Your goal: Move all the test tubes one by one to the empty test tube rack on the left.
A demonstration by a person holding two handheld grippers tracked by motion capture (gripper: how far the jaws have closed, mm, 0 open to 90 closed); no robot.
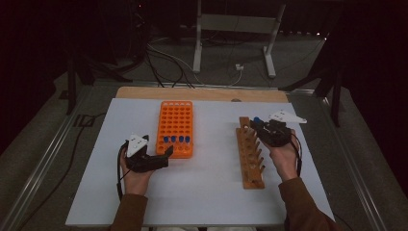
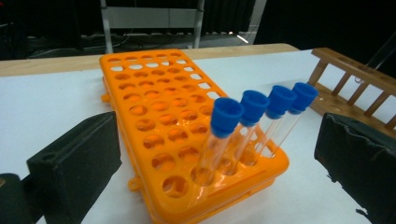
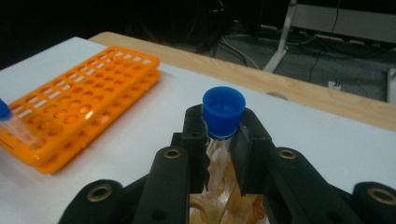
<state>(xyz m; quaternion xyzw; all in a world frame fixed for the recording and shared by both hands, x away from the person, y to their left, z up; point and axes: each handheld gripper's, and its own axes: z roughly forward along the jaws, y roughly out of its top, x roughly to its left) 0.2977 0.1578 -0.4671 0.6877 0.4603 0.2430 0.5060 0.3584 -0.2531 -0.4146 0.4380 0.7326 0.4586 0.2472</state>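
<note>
An orange tube rack (image 1: pixel 176 126) (image 2: pixel 154 107) (image 3: pixel 79 107) lies left of centre on the white table; several clear tubes with blue caps (image 1: pixel 174 139) (image 2: pixel 252 116) stand along its near row. My left gripper (image 1: pixel 161 156) (image 2: pixel 210 168) rests open at the rack's near end, jaws either side of that corner. A wooden rack (image 1: pixel 250 154) (image 2: pixel 355 79) (image 3: pixel 222 205) lies to the right. My right gripper (image 1: pixel 257 126) (image 3: pixel 223 144) is shut on a blue-capped tube (image 1: pixel 257 120) (image 3: pixel 223 112), held upright over the wooden rack's far end.
The white sheet (image 1: pixel 202 192) covers a wooden tabletop (image 1: pixel 202 94) whose far edge shows. Beyond it are floor cables (image 1: pixel 163 62) and a metal stand's legs (image 1: pixel 269 53). Bare white surface lies between the two racks and toward the near edge.
</note>
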